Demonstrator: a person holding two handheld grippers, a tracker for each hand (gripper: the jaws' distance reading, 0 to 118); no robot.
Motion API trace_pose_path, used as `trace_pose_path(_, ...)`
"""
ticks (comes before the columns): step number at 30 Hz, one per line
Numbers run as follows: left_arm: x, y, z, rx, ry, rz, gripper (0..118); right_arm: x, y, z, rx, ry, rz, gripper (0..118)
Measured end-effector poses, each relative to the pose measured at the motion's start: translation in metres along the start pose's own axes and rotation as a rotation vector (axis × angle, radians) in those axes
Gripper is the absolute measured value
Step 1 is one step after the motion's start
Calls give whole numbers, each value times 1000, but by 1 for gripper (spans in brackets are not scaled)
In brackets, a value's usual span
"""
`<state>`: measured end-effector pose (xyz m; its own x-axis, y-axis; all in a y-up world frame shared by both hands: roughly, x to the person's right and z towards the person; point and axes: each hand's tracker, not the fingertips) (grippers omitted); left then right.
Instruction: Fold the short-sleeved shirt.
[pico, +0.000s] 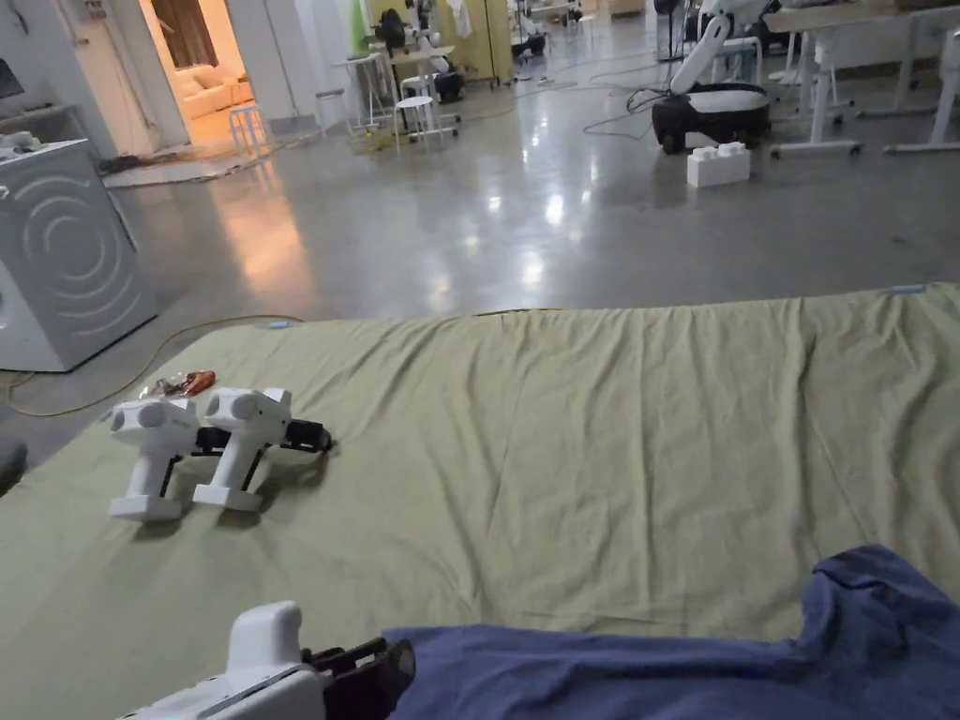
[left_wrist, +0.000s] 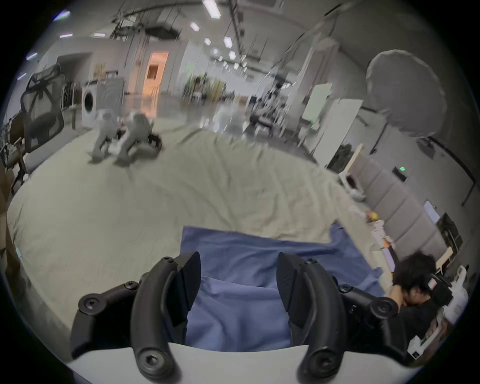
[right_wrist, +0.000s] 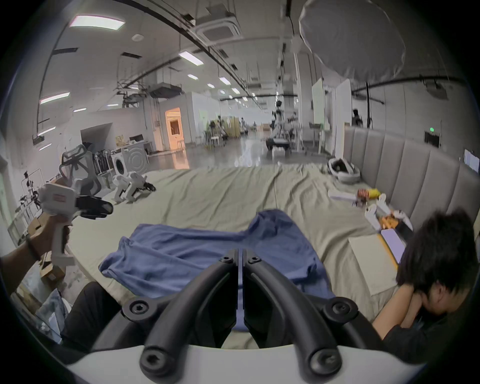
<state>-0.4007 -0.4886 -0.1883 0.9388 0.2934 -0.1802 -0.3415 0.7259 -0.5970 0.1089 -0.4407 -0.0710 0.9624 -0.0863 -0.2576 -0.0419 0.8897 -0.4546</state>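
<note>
On the wrinkled olive sheet (pico: 581, 422) lies the soft blue shirt (right_wrist: 197, 257). My right gripper (right_wrist: 240, 262) pinches its fabric; my left gripper (left_wrist: 238, 283) gapes wide above it

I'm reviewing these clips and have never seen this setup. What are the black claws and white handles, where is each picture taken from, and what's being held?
A person holds a handheld two-jaw gripper in each hand. The head view looks down from the person's head; each gripper view rides on its own gripper. A blue shirt lies on a green sheet spread over a bed. The right gripper is shut on a thin fold of the shirt. The left gripper hangs open above the shirt, holding nothing. Two spare grippers lie on the sheet. Another person rests at the bed's edge.
</note>
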Motion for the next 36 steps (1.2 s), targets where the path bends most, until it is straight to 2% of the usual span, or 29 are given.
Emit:
trace_pose_path(7, -33, 14, -127, -208, 153, -6, 74, 24, -12, -23, -128, -54, -21, 5)
trace_pose_path(11, -27, 13, -145, -211, 165, -18, 87, 32, -22, -30, -184, -68, -26, 5)
trace_pose_path(14, -23, 13, -157, -206, 163, -31, 86, 33, -26, -37, -223, -71, -25, 5)
trace_pose_path(15, -21, 13, -162, -217, 166, -42, 84, 32, -28, -39, -233, -72, -21, 5)
trace_pose_path(16, -18, 11, -169, -241, 188, -68, 73, 31, -28, -42, -243, -73, -12, 5)
trace_pose_path(18, -18, 8, -180, -293, 246, -76, 33, 28, -27, -46, -257, -76, 3, 5)
trace_pose_path(19, -16, 6, -181, -267, 290, -87, 31, 28, -27, -47, -262, -73, 10, 5)
trace_pose_path(22, -20, 5, -181, -250, 246, -49, 30, 30, -24, -58, -277, -57, 12, 5)
trace_pose_path(26, -23, 12, -192, -327, 244, -103, 29, 48, -4, -87, -292, -32, 4, 5)
trace_pose_path(27, -23, 14, -195, -345, 247, -100, 29, 54, 4, -96, -296, -27, 1, 8)
trace_pose_path(28, -21, 15, -197, -364, 252, -108, 29, 63, 15, -111, -302, -21, -2, 21)
trace_pose_path(30, -17, 18, -199, -383, 259, -141, 29, 83, 35, -145, -336, -21, -23, 62)
trace_pose_path(33, -15, 19, -199, -398, 264, -163, 29, 124, 50, -204, -442, -1, -77, 69)
trace_pose_path(36, -16, 23, -201, -415, 266, -148, 29, 157, 49, -261, -523, -68, -38, 74)
